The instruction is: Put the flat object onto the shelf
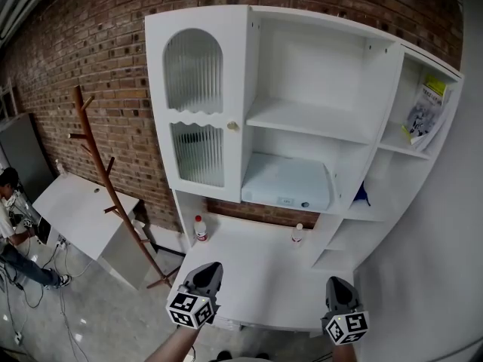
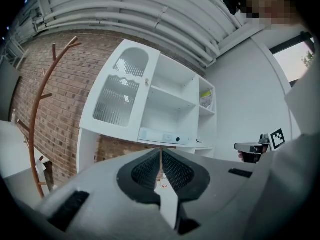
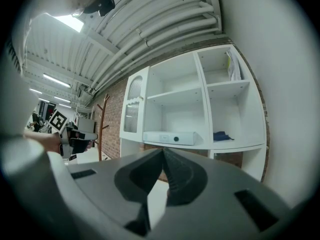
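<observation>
We hold the left gripper [image 1: 205, 271] at seven o'clock and the right gripper [image 1: 339, 285] at five o'clock, both level, each with jaws pressed together.

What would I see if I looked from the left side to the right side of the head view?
Person → wooden coat rack → red-capped bottle → flat white box → blue thing → booklet. The small bottle below the box is left out, because it overlaps the box.
</observation>
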`<state>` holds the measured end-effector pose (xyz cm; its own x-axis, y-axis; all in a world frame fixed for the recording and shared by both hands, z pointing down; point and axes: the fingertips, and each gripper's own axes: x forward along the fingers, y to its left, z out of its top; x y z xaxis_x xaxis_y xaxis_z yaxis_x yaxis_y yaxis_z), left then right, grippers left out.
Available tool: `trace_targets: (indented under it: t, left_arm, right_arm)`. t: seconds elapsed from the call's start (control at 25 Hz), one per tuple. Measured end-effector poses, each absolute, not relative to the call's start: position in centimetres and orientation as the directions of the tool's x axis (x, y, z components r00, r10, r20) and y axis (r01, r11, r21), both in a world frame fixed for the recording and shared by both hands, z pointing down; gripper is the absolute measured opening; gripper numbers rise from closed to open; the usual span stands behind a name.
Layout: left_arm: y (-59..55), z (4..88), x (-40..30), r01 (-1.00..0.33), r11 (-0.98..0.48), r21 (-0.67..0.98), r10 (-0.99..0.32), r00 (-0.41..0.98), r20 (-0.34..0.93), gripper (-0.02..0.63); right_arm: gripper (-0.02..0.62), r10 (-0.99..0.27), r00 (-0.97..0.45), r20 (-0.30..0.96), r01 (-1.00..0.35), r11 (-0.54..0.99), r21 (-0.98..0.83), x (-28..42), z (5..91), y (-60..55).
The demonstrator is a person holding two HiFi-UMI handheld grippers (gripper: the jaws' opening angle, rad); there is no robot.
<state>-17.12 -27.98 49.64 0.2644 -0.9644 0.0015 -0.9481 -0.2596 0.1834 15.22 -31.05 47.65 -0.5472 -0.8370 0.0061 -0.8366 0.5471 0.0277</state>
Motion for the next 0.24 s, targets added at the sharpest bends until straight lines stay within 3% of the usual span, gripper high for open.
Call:
trace_targets:
  t: [0.24]
  left_arm:
    - [-27.78, 49.55, -17.16, -0.947, -0.258, 0.190, -0.965, 0.263, -0.002, 0.034]
  right_arm:
    - [0.029, -0.835, -0.550, 0.006, -0.835, 0.550, 0.028, 15.17, 47.54, -30.79]
